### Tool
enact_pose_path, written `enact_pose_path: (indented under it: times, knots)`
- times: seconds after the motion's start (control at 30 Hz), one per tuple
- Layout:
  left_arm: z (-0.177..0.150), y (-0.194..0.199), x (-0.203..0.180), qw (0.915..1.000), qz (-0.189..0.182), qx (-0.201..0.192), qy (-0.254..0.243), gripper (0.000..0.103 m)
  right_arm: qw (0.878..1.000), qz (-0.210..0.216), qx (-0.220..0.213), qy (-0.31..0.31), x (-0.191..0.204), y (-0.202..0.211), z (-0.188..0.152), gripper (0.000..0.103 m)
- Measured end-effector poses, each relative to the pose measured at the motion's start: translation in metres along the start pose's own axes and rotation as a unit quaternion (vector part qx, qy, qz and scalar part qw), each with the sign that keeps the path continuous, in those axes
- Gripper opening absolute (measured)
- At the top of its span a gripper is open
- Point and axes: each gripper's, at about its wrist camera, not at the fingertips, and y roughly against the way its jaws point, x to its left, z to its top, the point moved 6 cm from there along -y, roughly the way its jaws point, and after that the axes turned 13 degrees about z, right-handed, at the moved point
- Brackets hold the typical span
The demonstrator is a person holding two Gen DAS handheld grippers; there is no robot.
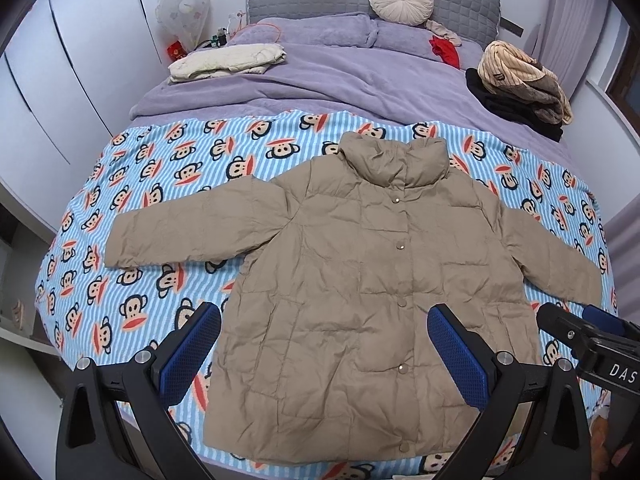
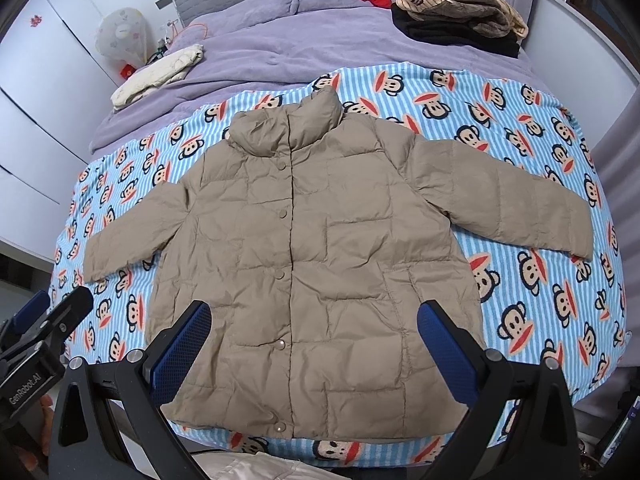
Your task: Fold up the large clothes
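A tan puffer jacket [image 1: 360,272] [image 2: 312,264] lies flat and front-up on a blue striped monkey-print blanket [image 1: 160,168] [image 2: 520,120], snaps closed, collar toward the headboard, both sleeves spread out to the sides. My left gripper [image 1: 324,344] hovers open above the jacket's lower part, its blue pads wide apart with nothing between them. In the right wrist view my right gripper [image 2: 314,340] is also open above the hem area and holds nothing. Each gripper's black body shows at the edge of the other's view.
The purple duvet [image 1: 320,76] covers the far half of the bed. A folded cream garment [image 1: 228,62] lies at its far left and a pile of striped, brown and black clothes [image 1: 524,84] at the far right. White wardrobes [image 1: 60,80] stand on the left.
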Motion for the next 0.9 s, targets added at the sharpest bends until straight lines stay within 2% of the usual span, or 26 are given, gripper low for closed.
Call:
enact_pose_path:
  times: [0.17, 0.27, 0.33, 0.4, 0.6, 0.77, 0.83, 0.9]
  knots:
    - [-0.004, -0.034, 0.021, 0.998, -0.038, 0.038, 0.033, 0.103, 0.999, 0.039, 0.008, 0.0, 0.01, -0.02, 0.006, 0.103]
    - [-0.005, -0.064, 0.042, 0.9947, -0.06, 0.054, 0.064, 0.103, 0.997, 0.061, 0.048, -0.008, 0.019, -0.048, 0.001, 0.103]
    - [-0.005, -0.089, 0.061, 0.9914, -0.072, 0.059, 0.092, 0.103, 0.994, 0.066, 0.086, -0.009, 0.028, -0.072, -0.005, 0.103]
    - [-0.005, -0.118, 0.087, 0.9858, -0.085, 0.065, 0.13, 0.103, 0.993, 0.065, 0.103, -0.009, 0.036, -0.091, -0.011, 0.103]
    - [-0.006, -0.222, 0.178, 0.9584, -0.113, 0.066, 0.253, 0.103, 0.988, 0.062, 0.139, 0.005, 0.066, -0.147, -0.024, 0.103]
    - [-0.008, -0.312, 0.229, 0.9253, -0.163, 0.089, 0.331, 0.103, 0.985, 0.052, 0.166, 0.021, 0.082, -0.194, -0.034, 0.103]
    - [-0.005, -0.34, 0.246, 0.9151, -0.165, 0.09, 0.357, 0.103, 0.983, 0.049, 0.175, 0.023, 0.083, -0.209, -0.038, 0.103]
    - [-0.002, -0.362, 0.26, 0.909, -0.157, 0.089, 0.376, 0.103, 0.982, 0.045, 0.18, 0.028, 0.086, -0.222, -0.039, 0.103]
